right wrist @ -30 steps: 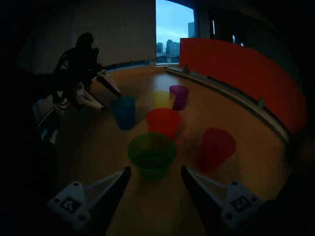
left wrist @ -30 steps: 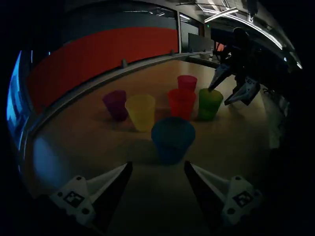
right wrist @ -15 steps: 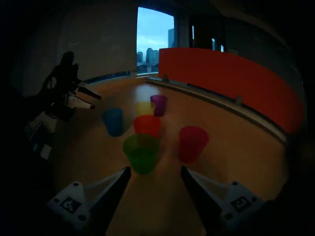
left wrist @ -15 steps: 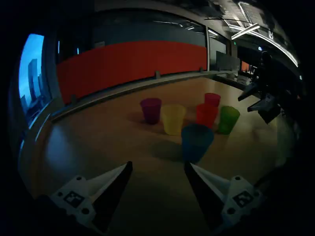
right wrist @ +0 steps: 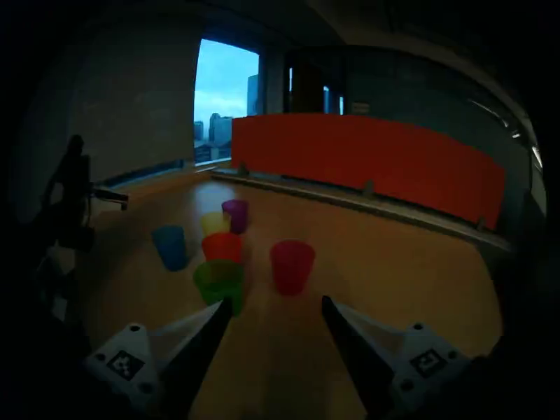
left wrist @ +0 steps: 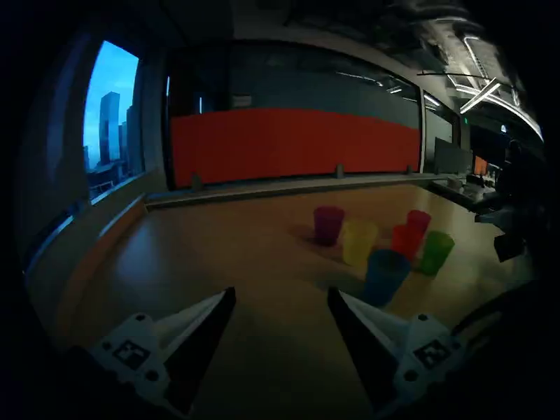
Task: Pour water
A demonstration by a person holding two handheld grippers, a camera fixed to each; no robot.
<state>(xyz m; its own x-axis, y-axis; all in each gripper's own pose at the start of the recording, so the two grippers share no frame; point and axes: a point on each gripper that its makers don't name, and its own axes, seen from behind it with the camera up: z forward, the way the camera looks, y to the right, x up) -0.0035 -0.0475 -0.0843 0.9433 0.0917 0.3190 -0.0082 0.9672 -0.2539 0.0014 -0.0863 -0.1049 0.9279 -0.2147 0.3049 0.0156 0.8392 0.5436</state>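
Left gripper view looks across the wooden table (left wrist: pixel 210 245) with the left gripper (left wrist: pixel 280 290) spread wide and holding nothing. Six cups stand clustered ahead and to the right: the blue cup (left wrist: pixel 385 276) nearest, then the yellow cup (left wrist: pixel 358 241), purple cup (left wrist: pixel 328 224), orange cup (left wrist: pixel 404 241), pink cup (left wrist: pixel 418 220) and green cup (left wrist: pixel 437 252). In the right gripper view the right gripper (right wrist: pixel 275 300) is likewise wide apart and empty, the green cup close beside its left fingertip, the pink cup just ahead. Whether any cup holds water is too dim to tell.
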